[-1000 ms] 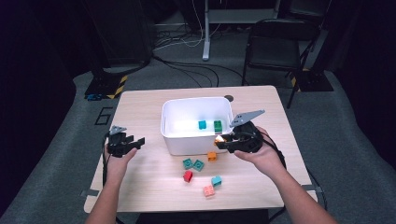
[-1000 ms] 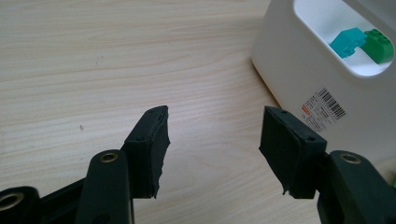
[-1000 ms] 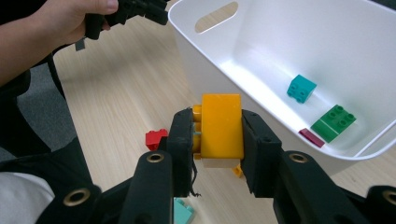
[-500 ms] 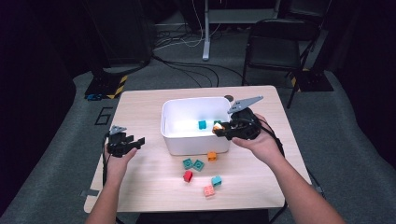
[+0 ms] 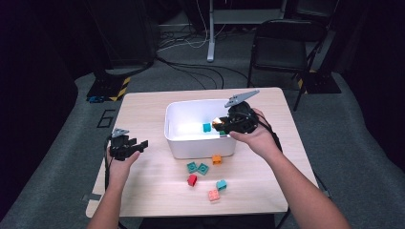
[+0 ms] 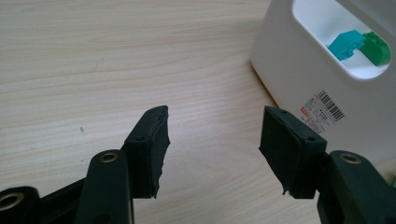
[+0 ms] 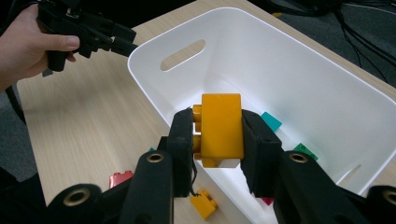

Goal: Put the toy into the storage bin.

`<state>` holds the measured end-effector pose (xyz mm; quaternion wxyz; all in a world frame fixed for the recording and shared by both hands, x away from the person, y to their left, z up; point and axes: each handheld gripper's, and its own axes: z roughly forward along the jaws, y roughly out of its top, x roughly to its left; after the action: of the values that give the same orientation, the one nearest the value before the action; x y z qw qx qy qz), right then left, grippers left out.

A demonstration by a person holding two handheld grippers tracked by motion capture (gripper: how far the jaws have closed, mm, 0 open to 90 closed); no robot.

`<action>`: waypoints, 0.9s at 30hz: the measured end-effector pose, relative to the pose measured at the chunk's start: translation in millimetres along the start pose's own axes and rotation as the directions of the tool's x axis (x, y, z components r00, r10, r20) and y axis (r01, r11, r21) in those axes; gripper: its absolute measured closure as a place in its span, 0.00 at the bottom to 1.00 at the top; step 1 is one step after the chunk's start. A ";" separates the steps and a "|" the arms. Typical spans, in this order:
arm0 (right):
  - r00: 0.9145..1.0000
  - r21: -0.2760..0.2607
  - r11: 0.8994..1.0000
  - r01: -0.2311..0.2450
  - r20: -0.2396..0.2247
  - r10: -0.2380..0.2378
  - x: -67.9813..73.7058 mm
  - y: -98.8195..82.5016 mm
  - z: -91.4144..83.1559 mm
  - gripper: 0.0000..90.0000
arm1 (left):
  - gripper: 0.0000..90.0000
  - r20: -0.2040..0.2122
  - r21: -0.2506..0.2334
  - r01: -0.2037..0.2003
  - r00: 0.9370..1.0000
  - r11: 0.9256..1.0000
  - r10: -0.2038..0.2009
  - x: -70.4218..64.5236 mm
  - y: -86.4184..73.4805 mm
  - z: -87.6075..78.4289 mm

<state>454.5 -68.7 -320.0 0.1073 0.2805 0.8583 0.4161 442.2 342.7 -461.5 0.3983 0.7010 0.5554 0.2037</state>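
A white bin sits mid-bench with a teal brick inside it. The right claw hangs over the bin's right side, something small and bright orange-yellow at its tip, the hand behind it. The left claw hovers over the bench's left edge, well apart from the bin; whether it is spread or closed is too small to tell. In front of the bin lie an orange brick, two green bricks, a red brick, a second teal brick and a pink brick. A black chair stands beyond the bench.

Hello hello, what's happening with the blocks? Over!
Right gripper shut on orange block, above white bin. Left gripper open, idle. Nothing blocking.
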 end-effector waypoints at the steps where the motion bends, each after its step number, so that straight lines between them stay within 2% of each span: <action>1: 1.000 0.002 1.000 0.000 0.003 0.000 -2.1 1.2 4.2 0.75 | 0.46 0.001 0.000 -0.001 1.000 1.000 0.001 -0.1 0.1 -0.1; 13: 0.999 0.017 0.999 -0.030 0.024 0.029 -13.4 5.3 24.7 0.75 | 0.46 0.001 -0.001 -0.002 1.000 1.000 0.002 -0.3 0.4 0.0; 20: 0.997 0.038 0.998 -0.055 0.051 0.053 -26.7 5.6 41.5 0.75 | 0.46 0.002 -0.002 0.000 1.000 1.000 0.000 0.3 0.5 -0.3; 27: 0.995 0.045 0.996 -0.080 0.067 0.077 -34.6 7.3 51.1 0.75 | 0.46 0.002 -0.001 0.000 1.000 1.000 0.000 0.7 0.6 0.1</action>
<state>507.0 -51.4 -348.3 0.1119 0.3299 0.8523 0.3901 442.9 343.3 -461.2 0.3993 0.7010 0.5549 0.2033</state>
